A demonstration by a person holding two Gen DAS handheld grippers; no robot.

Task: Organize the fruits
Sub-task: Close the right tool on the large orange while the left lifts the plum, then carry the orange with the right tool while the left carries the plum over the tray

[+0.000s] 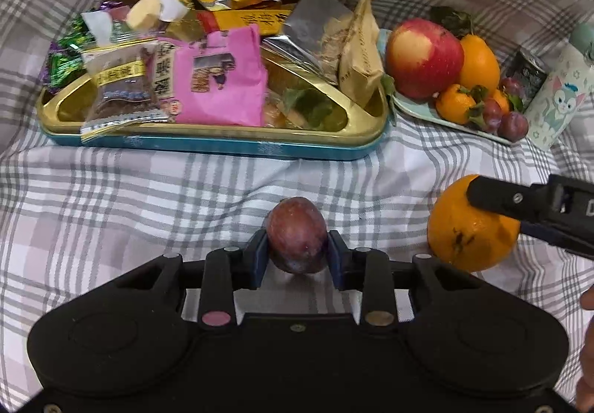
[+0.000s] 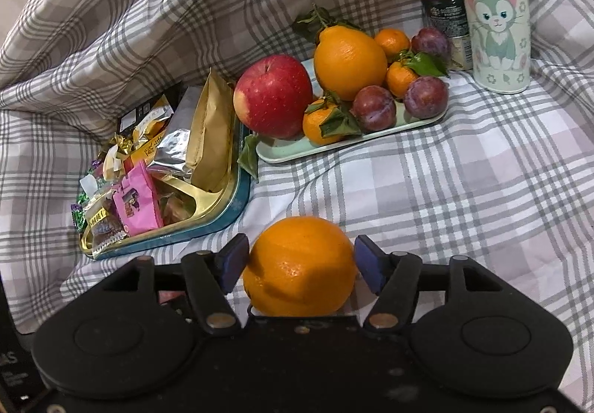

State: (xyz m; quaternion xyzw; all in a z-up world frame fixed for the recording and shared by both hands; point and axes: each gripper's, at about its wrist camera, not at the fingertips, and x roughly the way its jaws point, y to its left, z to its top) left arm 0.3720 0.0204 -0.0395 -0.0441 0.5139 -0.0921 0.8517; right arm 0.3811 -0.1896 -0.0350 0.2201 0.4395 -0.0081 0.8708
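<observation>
Plum [image 1: 297, 234]: dark red-purple, sits between the blue pads of the left tool [image 1: 297, 253]; both pads press its sides, so this tool grips it. It is just above or on the plaid cloth [image 1: 148, 190]; I cannot tell which.

Orange [image 2: 300, 266]: rests on the cloth between the pads of the right tool [image 2: 300, 264]. A narrow gap shows at the right pad and the left pad is at most just touching, so the jaws stand wide and apart from the fruit, not clamping it.

Orange against plum: in the left wrist view the orange [image 1: 471, 223] lies to the right of the plum, near but apart, with one finger of the right tool [image 1: 519, 205] across its top.

Fruit tray [image 2: 297, 153]: pale green, beyond the orange on the cloth; it carries a red apple [image 2: 273, 97], a large pear-shaped orange fruit [image 2: 349, 60], small leafy mandarins [image 2: 319, 123] and several plums [image 2: 373, 108].

Snack tin [image 1: 222, 134]: gold inside with a blue wall, left of the fruit tray and just beside it; heaped with wrapped snacks, among them a pink packet [image 1: 219, 86] and a tan paper bag [image 1: 360, 52].

Behind the tray: a dark can [image 2: 445, 15] and a white bottle with a cartoon cat [image 2: 493, 15], both upright, touching or nearly so.

Hand [image 1: 586, 357]: a sliver at the right edge of the left wrist view.
</observation>
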